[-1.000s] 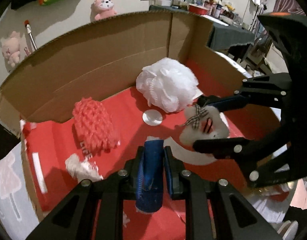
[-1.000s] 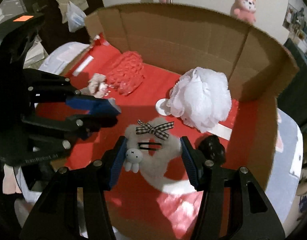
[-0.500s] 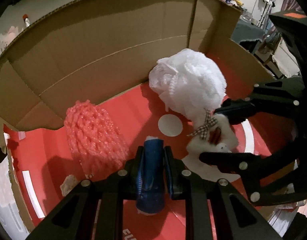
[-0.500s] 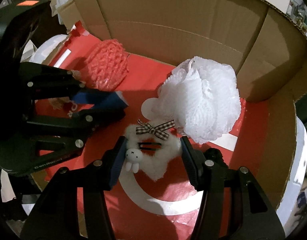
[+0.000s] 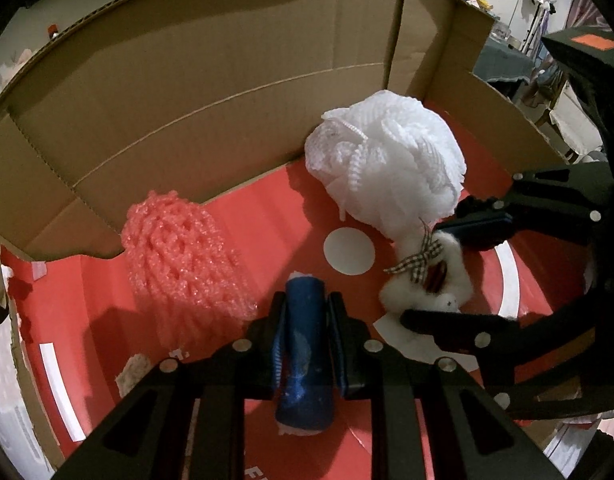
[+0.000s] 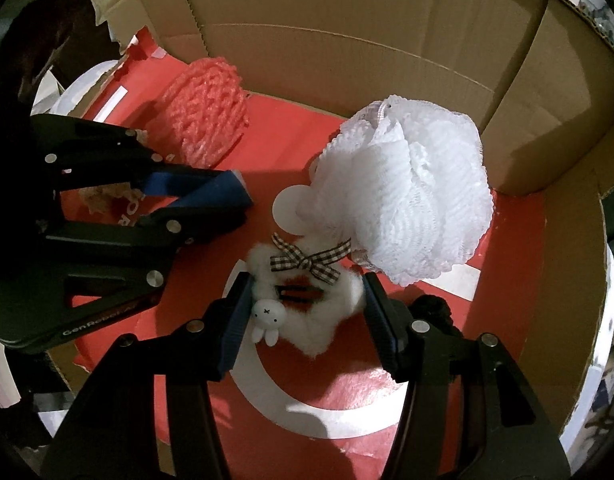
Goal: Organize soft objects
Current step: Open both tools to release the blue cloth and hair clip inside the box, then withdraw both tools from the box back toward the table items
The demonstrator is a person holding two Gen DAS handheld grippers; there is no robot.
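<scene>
Left wrist view: the left gripper [image 5: 305, 322] sits at the bottom centre, its jaws closed tight on a blue roll [image 5: 305, 350] that stands lengthwise between the pads, white showing at both ends. Just left of it, at centre left, a pink net [image 5: 181, 256] lies on the red floor of the box [image 5: 187, 92], against the foot of the brown back wall. A white pouf [image 5: 391, 168] rests at upper right of centre, near the box corner. Below it, at the right, the right gripper [image 5: 435, 270] comes in from the right edge with a white furry clip [image 5: 423, 280] between its fingers; a checked bow [image 5: 417, 258] sits on the clip, which touches the underside of the pouf. A small pale scrap [image 5: 133, 372] lies at lower left on the floor.

Right wrist view: the right gripper [image 6: 305, 312] is at the bottom centre, jaws about half open and pressing on both flanks of the furry clip [image 6: 319, 312], which carries the bow [image 6: 305, 260], a dark hair clip and a small white rabbit [image 6: 267, 318] against the left pad. The pouf [image 6: 407, 196] fills the right of centre, touching the bow's end. The left gripper [image 6: 227, 204] enters from the left edge, closed on the blue roll [image 6: 211, 194]. The pink net [image 6: 205, 114] lies at upper left against the box [image 6: 367, 32] wall, behind the left gripper.
</scene>
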